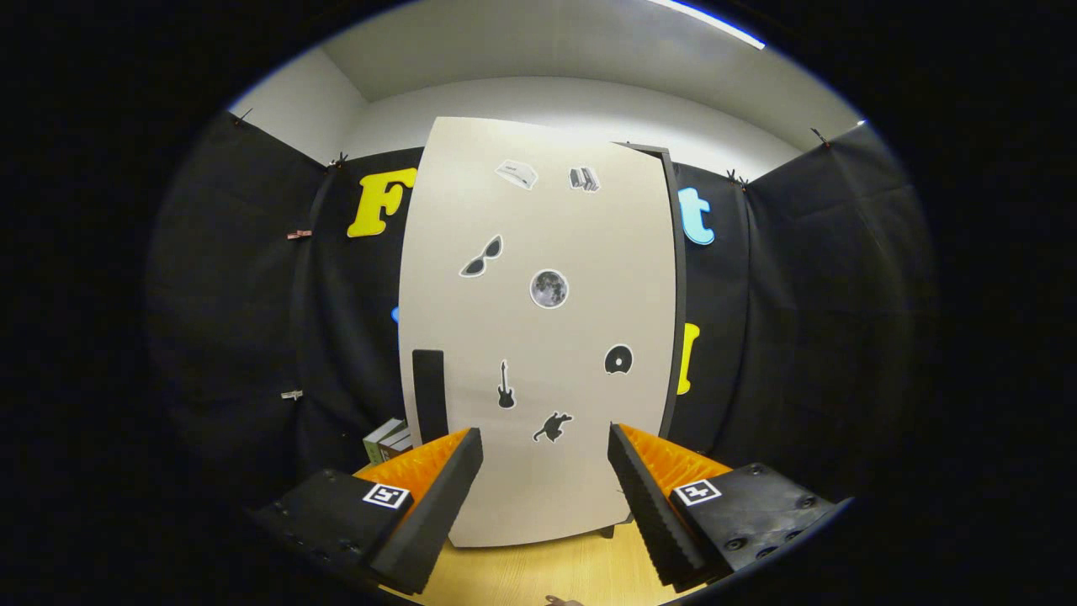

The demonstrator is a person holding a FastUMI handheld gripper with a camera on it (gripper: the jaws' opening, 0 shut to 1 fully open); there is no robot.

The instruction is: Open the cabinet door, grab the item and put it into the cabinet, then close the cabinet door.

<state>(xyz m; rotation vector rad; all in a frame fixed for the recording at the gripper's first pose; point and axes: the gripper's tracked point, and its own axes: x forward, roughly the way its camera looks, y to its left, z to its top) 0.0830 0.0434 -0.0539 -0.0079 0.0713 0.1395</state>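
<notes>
Cabinet door [538, 337] is seen shut, its dark handle [428, 396] at the left edge. Gripper [545, 450] is held before it, jaws spread, nothing pinched. Small boxes [385, 439] lie left of the cabinet; stage cannot be settled.

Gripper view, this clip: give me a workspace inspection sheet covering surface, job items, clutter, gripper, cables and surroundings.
Surface: light wooden tabletop, bare ahead of the fingers.
Job's things: tall white cabinet door with small stickers, closed or nearly so, dark frame edge showing beside it; black vertical handle strip near the door's edge; stacked box-like item on the table beside the cabinet, partly hidden by a finger.
Clutter: nothing seen.
Grippers: hand-held gripper open, fingers spread, aimed at the lower door, holding nothing.
Cables: nothing seen.
Surroundings: black cloth booth wall held by clips, white room wall and ceiling above.
</notes>
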